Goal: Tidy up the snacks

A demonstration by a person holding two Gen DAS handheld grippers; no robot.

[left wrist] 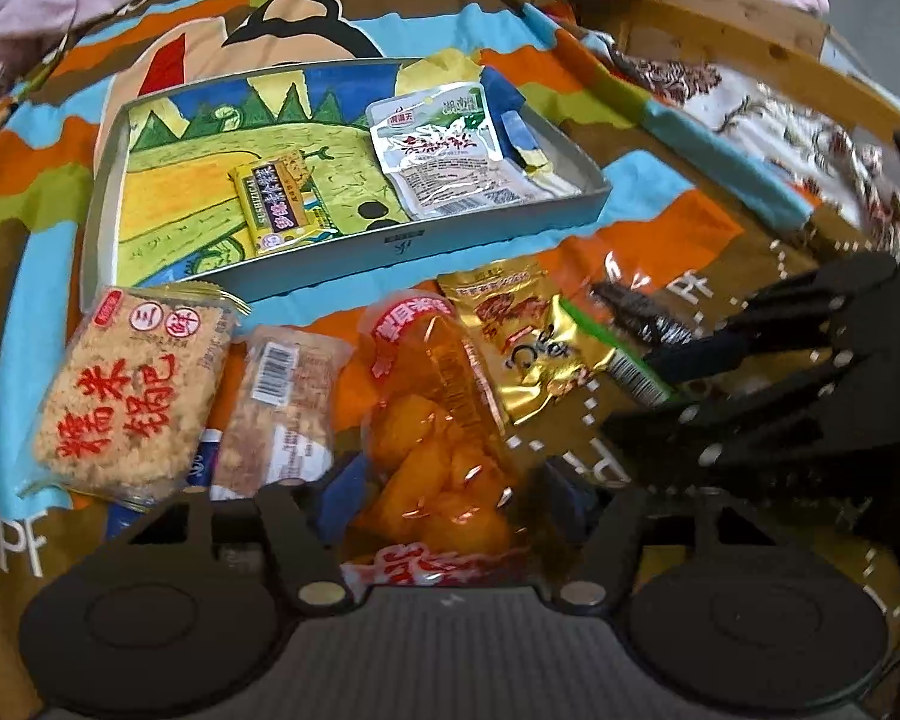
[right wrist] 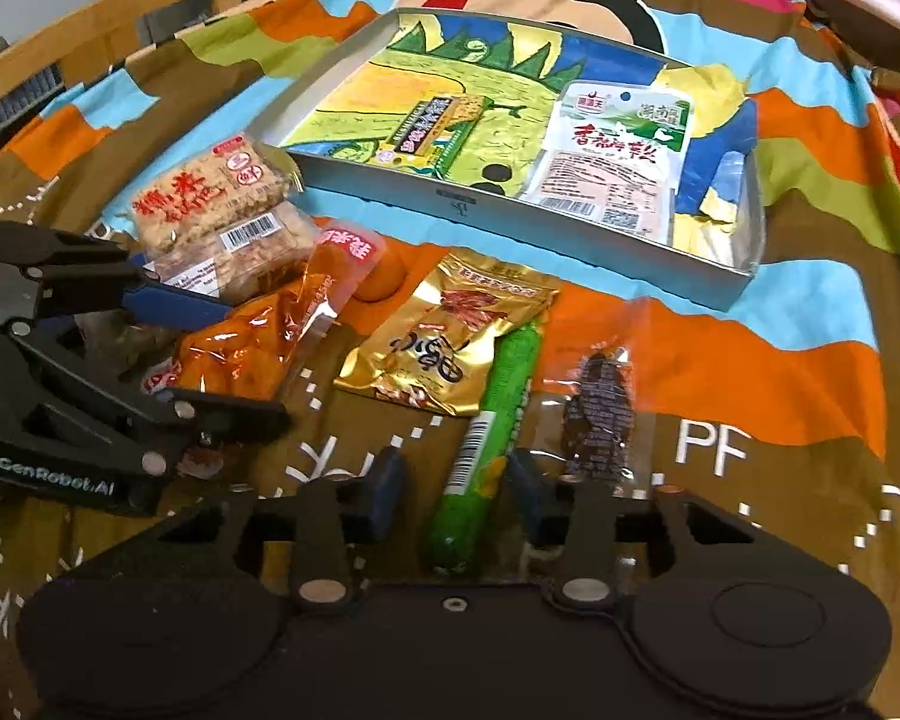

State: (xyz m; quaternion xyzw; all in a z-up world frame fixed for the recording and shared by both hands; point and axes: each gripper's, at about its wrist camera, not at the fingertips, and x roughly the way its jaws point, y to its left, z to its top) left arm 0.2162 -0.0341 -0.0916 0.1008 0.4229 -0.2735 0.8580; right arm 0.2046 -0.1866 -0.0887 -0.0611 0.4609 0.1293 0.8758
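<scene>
A clear bag of orange pieces lies between the fingers of my left gripper, and both pads press on its sides. The right wrist view shows that bag crumpled inside the left gripper. My right gripper straddles a green sausage stick with a gap left at one pad, so it is open. The left wrist view shows the right gripper at that stick's end. A grey tray behind holds a yellow-green bar and a white pouch.
On the colourful cloth lie a gold pouch, a rice cracker pack, a second cracker pack and a dark snack in clear wrap. A wooden rail runs along the far edge.
</scene>
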